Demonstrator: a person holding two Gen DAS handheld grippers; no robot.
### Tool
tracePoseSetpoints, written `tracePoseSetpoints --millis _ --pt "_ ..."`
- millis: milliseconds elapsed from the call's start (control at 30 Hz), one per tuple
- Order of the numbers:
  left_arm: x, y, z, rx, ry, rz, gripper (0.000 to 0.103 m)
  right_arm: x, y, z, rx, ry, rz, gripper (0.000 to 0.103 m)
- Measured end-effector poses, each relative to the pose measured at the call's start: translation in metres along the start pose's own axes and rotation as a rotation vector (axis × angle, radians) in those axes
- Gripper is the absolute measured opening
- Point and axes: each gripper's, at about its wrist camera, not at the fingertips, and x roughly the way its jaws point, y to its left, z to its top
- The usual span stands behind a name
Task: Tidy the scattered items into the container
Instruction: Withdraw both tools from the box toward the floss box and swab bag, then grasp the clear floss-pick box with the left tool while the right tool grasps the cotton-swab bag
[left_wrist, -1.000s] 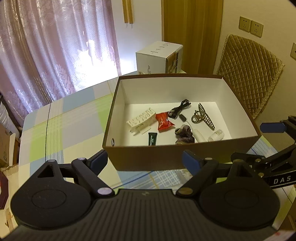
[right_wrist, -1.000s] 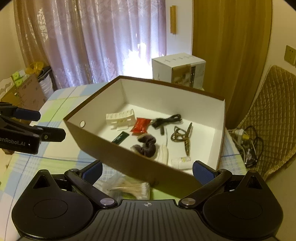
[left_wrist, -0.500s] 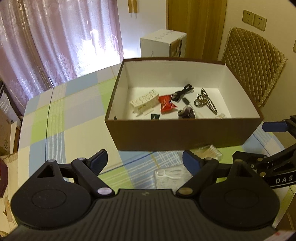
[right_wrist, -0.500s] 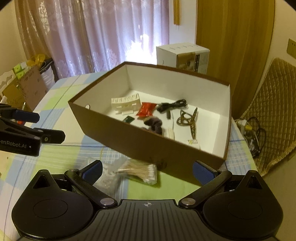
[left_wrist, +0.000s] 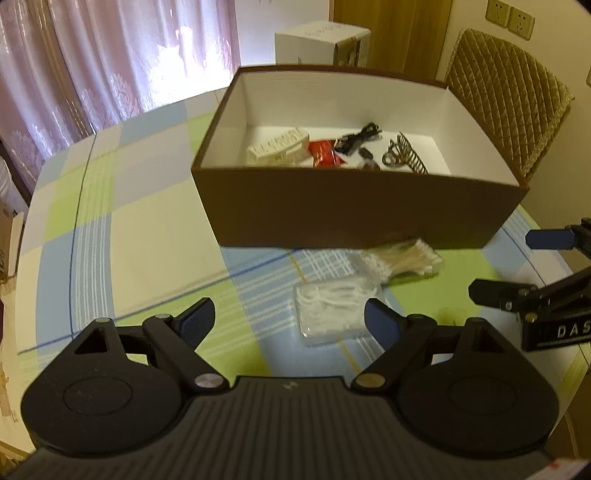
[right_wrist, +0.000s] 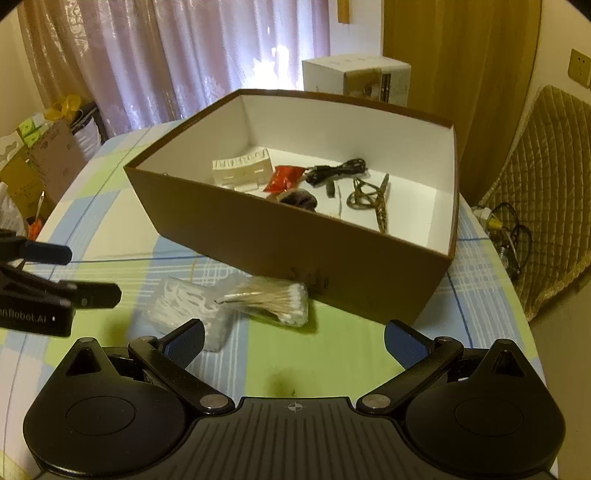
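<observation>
A brown box (left_wrist: 354, 210) (right_wrist: 288, 240) with a white inside stands on the checked table. In it lie a white clip (left_wrist: 280, 149), a red packet (left_wrist: 323, 153), a black cable (right_wrist: 338, 170), a metal hair claw (right_wrist: 373, 195) and a dark scrunchie (right_wrist: 299, 199). In front of the box lie a bag of cotton swabs (left_wrist: 404, 258) (right_wrist: 273, 301) and a clear bag of floss picks (left_wrist: 332, 308) (right_wrist: 184, 306). My left gripper (left_wrist: 290, 323) is open, just short of the floss bag. My right gripper (right_wrist: 293, 339) is open, near both bags.
A white carton (left_wrist: 321, 42) stands behind the box. A quilted chair (left_wrist: 506, 99) is at the right, with cables (right_wrist: 513, 236) on the floor. Cardboard boxes (right_wrist: 40, 170) sit left of the table. Curtains (right_wrist: 166, 55) cover the window.
Both grippers have pulled back from the box and dropped lower. The two bags in front of the box have come into view. Both stay open.
</observation>
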Motion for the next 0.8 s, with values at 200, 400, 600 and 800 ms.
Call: tracePoseSetpoints --millis 200,400,600,800 --pt "0.009 -0.006 -0.011 0.007 0.021 -0.012 0.085 0.005 -0.004 -0.005 0.011 0.015 -0.006 0.101" --pt "0.023 -0.016 -0.017 0.028 0.031 -0.022 0.087 0.012 -0.013 -0.01 0.038 0.029 -0.013 0.101" --pt "0.039 -0.025 -0.019 0.042 0.046 -0.042 0.088 0.023 -0.024 -0.017 0.069 0.053 -0.035 0.101" --pt "0.058 -0.037 -0.017 0.068 0.055 -0.049 0.09 0.03 -0.036 -0.02 0.108 0.072 -0.05 0.101"
